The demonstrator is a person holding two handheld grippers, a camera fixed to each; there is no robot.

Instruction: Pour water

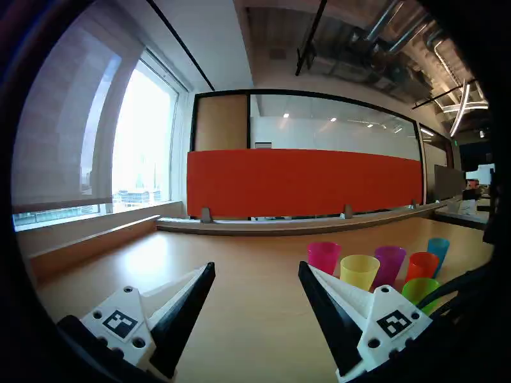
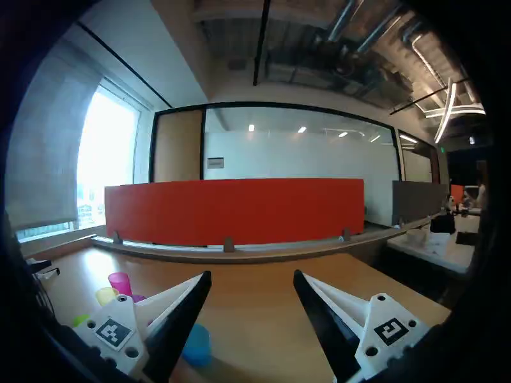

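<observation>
Left gripper view: left claw (image 1: 255, 281) released, fingers spread wide above the wooden tabletop (image 1: 255, 325), clasping nothing. Off to its right, upright in a tight cluster on the tabletop, six cups: pink cup (image 1: 323, 256), yellow cup (image 1: 359, 270), purple cup (image 1: 389, 263), orange cup (image 1: 422, 265), blue cup (image 1: 438, 246) at the back, and green cup (image 1: 418, 290) nearest, partly behind the claw's right finger. Beyond them, one long orange partition (image 1: 300, 182) and, at left, a bright window (image 1: 140, 153). Right gripper view: right claw (image 2: 251, 287) likewise released and empty over the tabletop. Low at left, five cups countable — pink (image 2: 119, 282), yellow (image 2: 106, 295), a sliver of purple (image 2: 137, 298), green (image 2: 80, 319) at the edge, and blue (image 2: 197, 345) closest, half hidden behind the claw's left finger. At far right, a second, pale desk (image 2: 441, 252) with items too small to tell.
</observation>
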